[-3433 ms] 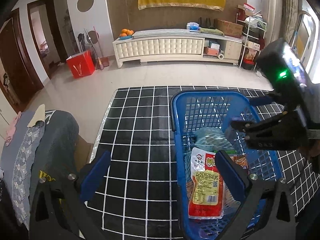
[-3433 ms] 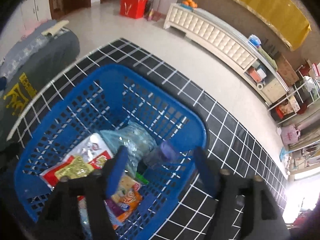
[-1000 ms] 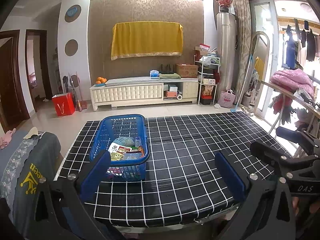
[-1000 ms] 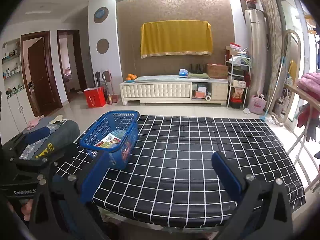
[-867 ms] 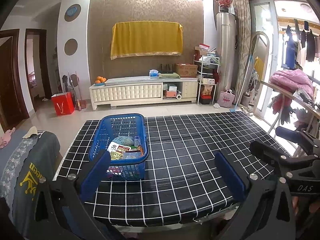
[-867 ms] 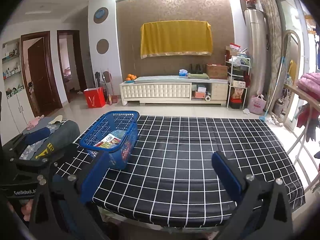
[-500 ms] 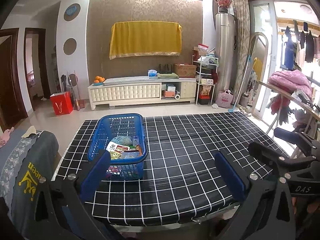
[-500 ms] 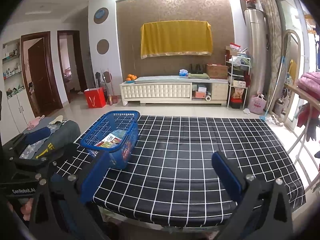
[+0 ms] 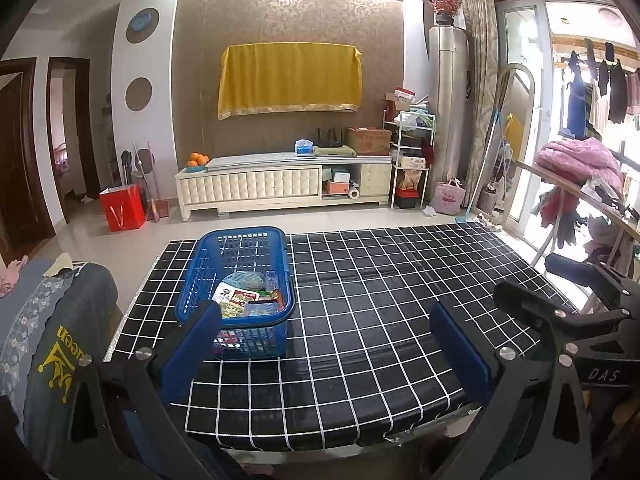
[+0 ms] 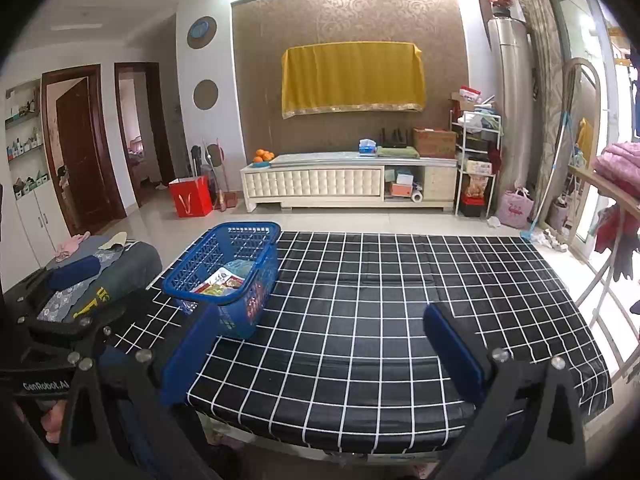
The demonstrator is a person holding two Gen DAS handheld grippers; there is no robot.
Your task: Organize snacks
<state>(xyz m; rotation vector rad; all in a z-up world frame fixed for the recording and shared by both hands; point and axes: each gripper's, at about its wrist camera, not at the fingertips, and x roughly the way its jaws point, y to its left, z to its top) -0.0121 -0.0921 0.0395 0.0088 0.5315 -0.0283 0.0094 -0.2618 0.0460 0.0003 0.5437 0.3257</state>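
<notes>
Snacks (image 9: 248, 298) are lying in the blue basket (image 9: 208, 258) sitting on the worktop's (image 9: 380, 300) left side. Left gripper (image 9: 324, 344) and right gripper (image 10: 320, 350) are hovering near the front edge, jaws spread, holding nothing.

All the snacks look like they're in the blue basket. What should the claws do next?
Probably just rest. Every snack packet in view lies inside the blue basket, the checked table around it shows no loose snacks, and both the left claw and right claw are open, empty and back from it.
</notes>
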